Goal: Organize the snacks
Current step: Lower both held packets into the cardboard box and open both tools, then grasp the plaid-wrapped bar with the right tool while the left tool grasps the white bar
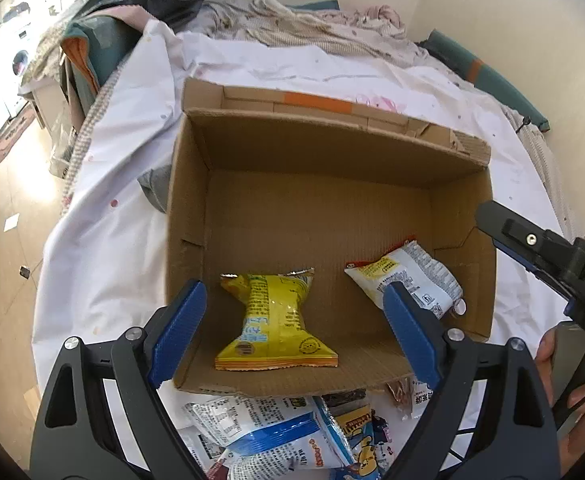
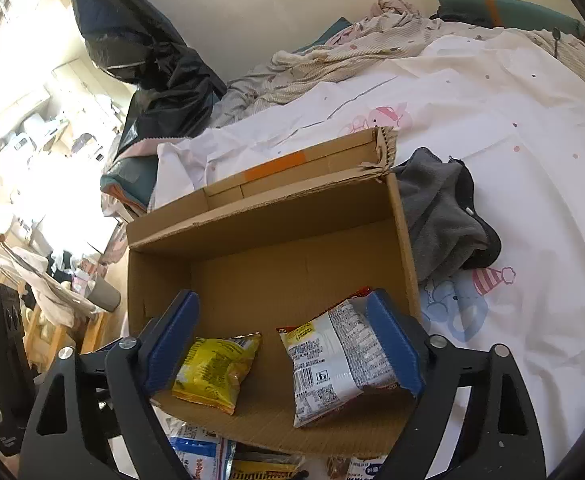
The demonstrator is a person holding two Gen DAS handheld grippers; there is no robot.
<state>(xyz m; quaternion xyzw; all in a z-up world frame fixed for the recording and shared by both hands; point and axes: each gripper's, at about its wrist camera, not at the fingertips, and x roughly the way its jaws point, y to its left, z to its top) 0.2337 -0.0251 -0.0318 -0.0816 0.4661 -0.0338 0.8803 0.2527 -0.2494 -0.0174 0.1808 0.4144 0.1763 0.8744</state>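
Left gripper [image 1: 296, 320] wide open, empty, above yellow packet [image 1: 274, 320]; right gripper [image 2: 282, 340] likewise.

Matt corrugated cardboard box [image 1: 196, 200] w/ glossy plastic-film snack packs [image 1: 276, 320], on soft cotton sheet [image 1: 104, 260].

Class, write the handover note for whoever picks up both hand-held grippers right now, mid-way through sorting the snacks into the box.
Left hand-held gripper: open, empty, above the yellow snack packet.
Right hand-held gripper: open, empty, jaws either side of the white snack packet, not pressing it.
Done: both packets lie inside the cardboard box on the bed.
Left: the pile of loose packets in front of the box still needs boxing.
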